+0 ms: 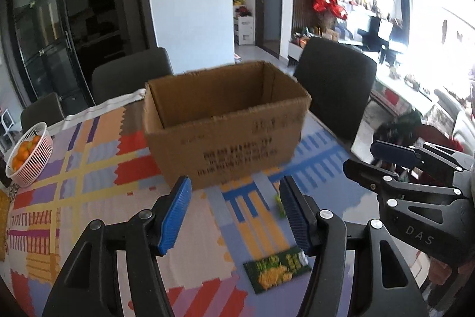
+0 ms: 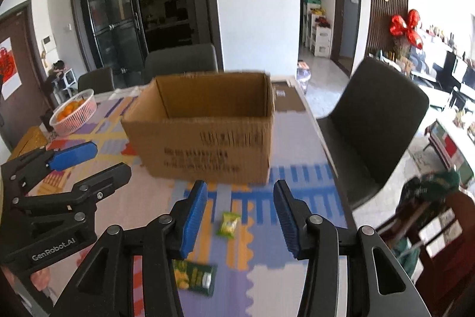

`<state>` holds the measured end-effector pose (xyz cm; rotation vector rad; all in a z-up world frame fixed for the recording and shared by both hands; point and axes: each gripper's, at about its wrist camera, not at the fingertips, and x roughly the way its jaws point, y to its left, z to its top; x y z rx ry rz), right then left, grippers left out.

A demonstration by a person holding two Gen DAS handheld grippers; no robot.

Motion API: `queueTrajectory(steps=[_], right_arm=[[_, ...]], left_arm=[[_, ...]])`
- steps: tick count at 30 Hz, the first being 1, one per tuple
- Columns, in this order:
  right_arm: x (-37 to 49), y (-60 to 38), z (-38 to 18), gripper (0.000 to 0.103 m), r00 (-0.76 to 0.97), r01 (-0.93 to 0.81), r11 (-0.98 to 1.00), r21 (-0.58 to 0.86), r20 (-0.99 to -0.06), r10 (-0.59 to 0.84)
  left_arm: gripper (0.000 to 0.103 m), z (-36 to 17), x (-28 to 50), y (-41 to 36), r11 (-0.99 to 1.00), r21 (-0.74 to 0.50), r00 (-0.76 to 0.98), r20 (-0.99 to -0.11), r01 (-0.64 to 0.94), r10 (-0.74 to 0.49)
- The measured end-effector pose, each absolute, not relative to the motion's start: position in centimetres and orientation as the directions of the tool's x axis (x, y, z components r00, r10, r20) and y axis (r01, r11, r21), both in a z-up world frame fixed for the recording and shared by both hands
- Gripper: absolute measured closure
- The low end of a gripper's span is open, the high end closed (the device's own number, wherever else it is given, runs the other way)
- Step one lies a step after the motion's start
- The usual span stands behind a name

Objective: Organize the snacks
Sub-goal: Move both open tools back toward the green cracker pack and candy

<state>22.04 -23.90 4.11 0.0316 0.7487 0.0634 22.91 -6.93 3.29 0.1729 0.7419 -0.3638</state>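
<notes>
At the far left a white lattice plastic basket (image 2: 74, 112) holds round oranges on the patchwork-patterned tablecloth (image 2: 297, 177). The left gripper (image 1: 234, 210) hangs above the cloth, its ribbed blue pads spread wide, nothing between them. Mid-table stands an open corrugated cardboard box (image 2: 204, 138), printed on its near wall. In front of it lie a flat dark green snack packet (image 2: 196, 277) and a small crinkly yellow-green snack pouch (image 2: 228, 224). The right gripper (image 2: 240, 216) hovers over the pouch, jaws parted and empty
</notes>
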Motion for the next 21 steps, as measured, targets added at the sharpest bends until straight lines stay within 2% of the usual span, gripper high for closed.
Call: queueTrajectory(steps=[3, 10, 12, 21], right_arm=[[21.0, -23.9, 2.7, 0.052, 0.701, -0.046, 0.997, 0.057, -0.710, 0.073], [19.0, -23.8, -0.3, 0.052, 0.650, -0.020, 0.999, 0.048, -0.758, 0.049], [18.5, -23.7, -1.1, 0.052, 0.638, -0.014, 0.999, 0.029, -0.769, 0.031], [16.8, -24.1, -4.5, 0.052, 0.575, 0.035, 0.999, 0.018, -0.818, -0.005]], left_arm=[[0.040, 2.1, 22.2, -7.2, 0.914, 0.029, 0.653, -0.709, 0.404, -0.266], [0.040, -1.8, 20.7, -7.4, 0.889, 0.011, 0.570, -0.771, 0.458, -0.284], [0.034, -2.9, 20.4, -7.6, 0.874, 0.001, 0.541, -0.786, 0.486, -0.300], [0.027, -7.3, 19.5, -9.1, 0.803, 0.010, 0.429, -0.849, 0.596, -0.308]])
